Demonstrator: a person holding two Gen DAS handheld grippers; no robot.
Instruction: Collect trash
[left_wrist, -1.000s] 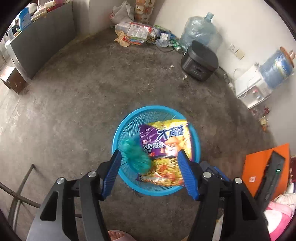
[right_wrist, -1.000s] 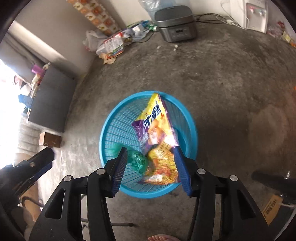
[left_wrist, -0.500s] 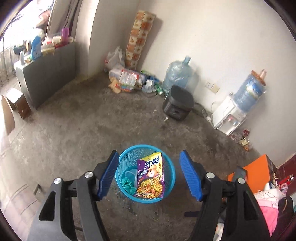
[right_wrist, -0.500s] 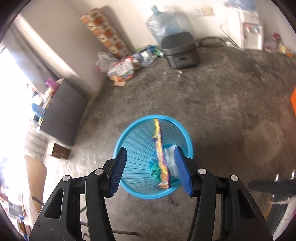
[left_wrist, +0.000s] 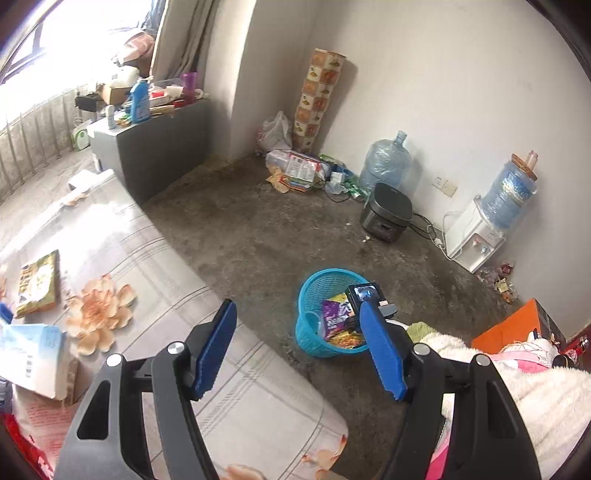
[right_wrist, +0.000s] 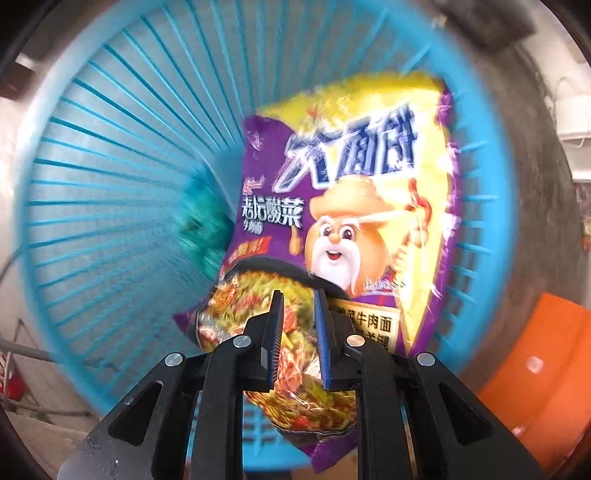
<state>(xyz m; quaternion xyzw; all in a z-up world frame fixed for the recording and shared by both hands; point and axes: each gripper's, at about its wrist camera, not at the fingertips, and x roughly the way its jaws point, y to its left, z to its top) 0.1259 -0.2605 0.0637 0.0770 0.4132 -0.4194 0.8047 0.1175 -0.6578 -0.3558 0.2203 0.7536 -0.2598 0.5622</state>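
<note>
Ahead of the left hand-held gripper (left_wrist: 297, 347), in the left wrist view, a blue basket (left_wrist: 314, 295) stands on the bare concrete floor (left_wrist: 258, 236). The blue pads are spread wide, with nothing between them. A purple and yellow noodle packet (left_wrist: 334, 317) stands inside the basket. The right-hand pad partly covers the basket's near rim. Above the packet, a small black device with a lit screen (left_wrist: 364, 293) shows over the basket. To the left of the gripper lies a bed covered by a sheet with a flower print (left_wrist: 96, 314). A green and gold packet (left_wrist: 38, 282) and a white torn box (left_wrist: 31, 354) lie on this sheet. Farther ahead, a black cooker (left_wrist: 388, 218), a water jug (left_wrist: 386, 164) and a water dispenser (left_wrist: 476, 240) stand along the wall. To the right of the gripper are a white fleece sleeve (left_wrist: 535, 402) and an orange box (left_wrist: 513, 325).

Directly below the right hand-held gripper (right_wrist: 298, 301), in the right wrist view, the basket (right_wrist: 92, 192) fills the frame. The jaws are closing and stand narrow. The noodle packet (right_wrist: 351, 206) lies behind the gap between them; whether the pads already press on it cannot be told. A crumpled green piece of trash (right_wrist: 201, 225), blurred, lies left of the packet in the basket. The orange box (right_wrist: 546, 354) shows outside the basket, to the right.
</note>
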